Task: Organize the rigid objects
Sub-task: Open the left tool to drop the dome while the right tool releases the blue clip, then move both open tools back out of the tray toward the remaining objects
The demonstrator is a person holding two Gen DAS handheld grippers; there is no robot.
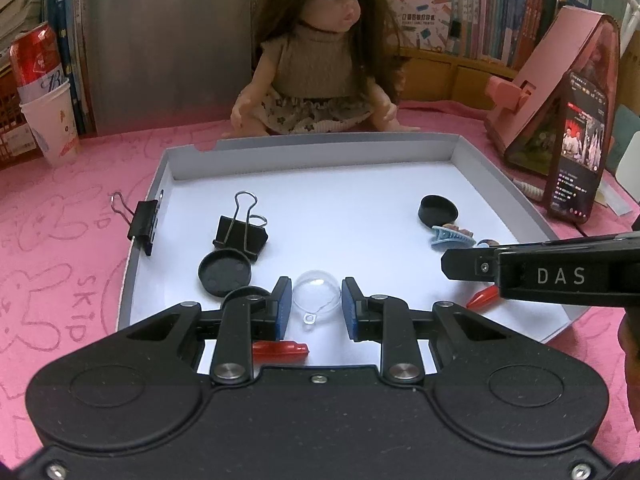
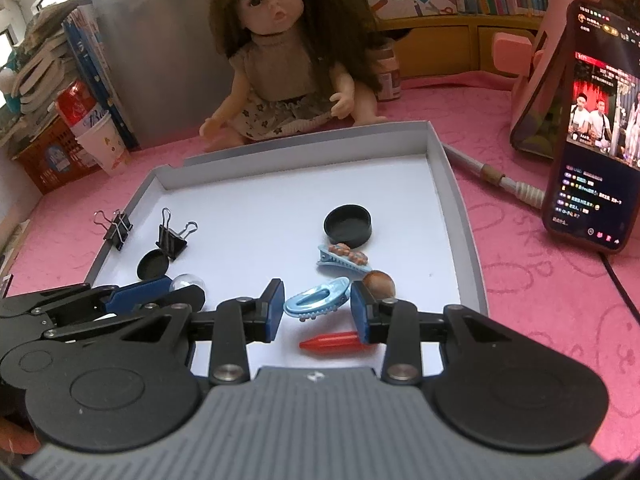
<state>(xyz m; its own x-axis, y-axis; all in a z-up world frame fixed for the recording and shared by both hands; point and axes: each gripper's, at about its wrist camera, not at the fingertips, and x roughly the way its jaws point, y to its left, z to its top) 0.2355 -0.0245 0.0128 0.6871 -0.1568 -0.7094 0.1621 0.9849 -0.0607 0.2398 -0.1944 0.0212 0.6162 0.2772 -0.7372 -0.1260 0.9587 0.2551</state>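
A shallow white box lid [image 1: 312,142] [image 2: 436,160] lies on the pink cloth and holds small items. My left gripper [image 1: 316,306] is open, its blue pads on either side of a clear plastic half-dome [image 1: 316,290], also in the right wrist view [image 2: 188,281]. My right gripper [image 2: 316,310] is open around a light blue hair clip [image 2: 316,300]. A red crayon-like piece [image 2: 332,341] lies under it; another red piece [image 1: 280,350] lies under the left gripper. Black caps [image 1: 224,272] [image 2: 348,224], a binder clip [image 1: 240,232], a second blue clip [image 2: 340,260] and a brown nut [image 2: 380,282] lie in the lid.
A binder clip [image 1: 140,220] grips the lid's left wall. A doll [image 1: 316,60] sits behind the lid. A phone [image 2: 592,128] leans on a pink stand [image 1: 552,80] at the right. A paper cup with a can [image 1: 48,112] stands at the left. A pen [image 2: 496,178] lies right of the lid.
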